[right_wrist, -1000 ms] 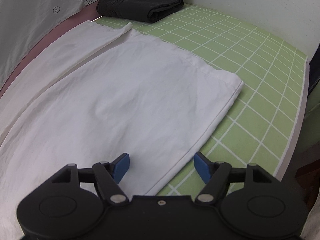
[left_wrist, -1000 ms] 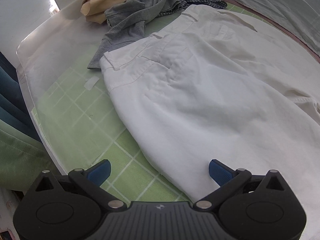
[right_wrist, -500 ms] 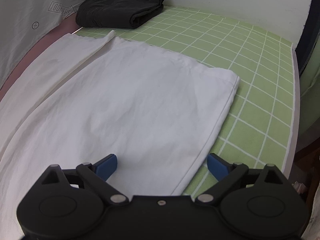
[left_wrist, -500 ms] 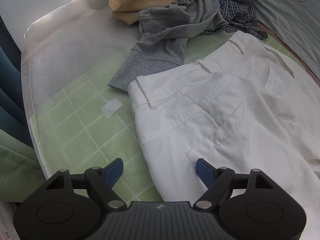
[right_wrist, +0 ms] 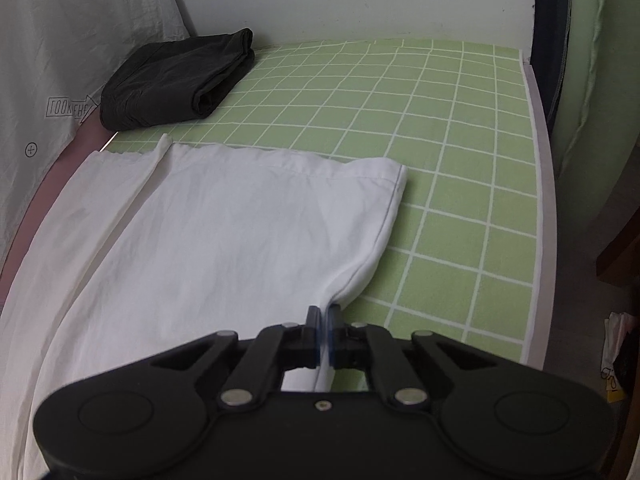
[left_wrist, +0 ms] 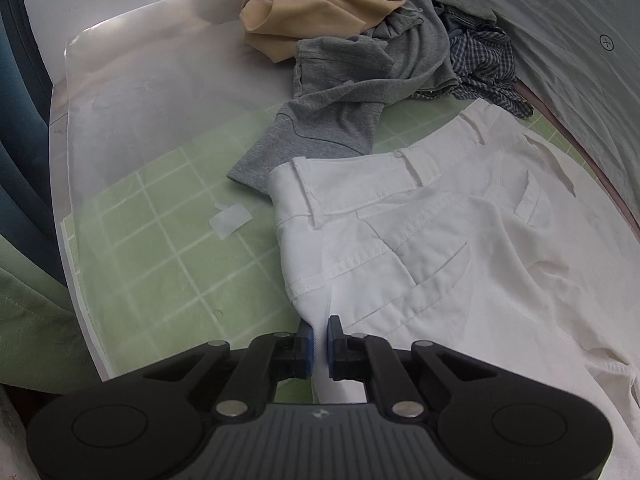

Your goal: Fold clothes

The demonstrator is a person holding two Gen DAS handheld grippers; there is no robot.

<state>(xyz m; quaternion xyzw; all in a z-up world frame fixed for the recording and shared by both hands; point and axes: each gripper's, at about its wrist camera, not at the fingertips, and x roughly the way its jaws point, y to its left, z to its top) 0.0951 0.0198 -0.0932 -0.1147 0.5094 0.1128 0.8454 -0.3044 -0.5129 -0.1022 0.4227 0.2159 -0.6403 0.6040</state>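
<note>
White trousers [left_wrist: 432,248] lie flat on the green grid mat [left_wrist: 160,264]. In the left wrist view their waistband and pockets face me. My left gripper [left_wrist: 319,334] is shut on the near side edge of the trousers just below the waistband. In the right wrist view the two trouser legs [right_wrist: 224,232] stretch away, hems at the far end. My right gripper [right_wrist: 323,330] is shut on the near side edge of the nearer leg, and the cloth puckers there.
A pile of unfolded clothes, grey [left_wrist: 360,92], tan [left_wrist: 320,4] and checked [left_wrist: 484,68], lies beyond the waistband. A folded black garment [right_wrist: 176,80] sits at the mat's far corner [right_wrist: 440,120]. A white tape patch [left_wrist: 230,221] lies on the mat. Mat edge [right_wrist: 540,200] at right.
Both grippers were open and have closed on the near edge of the trousers. The left one moved toward the waistband, the right one toward the leg hem.
</note>
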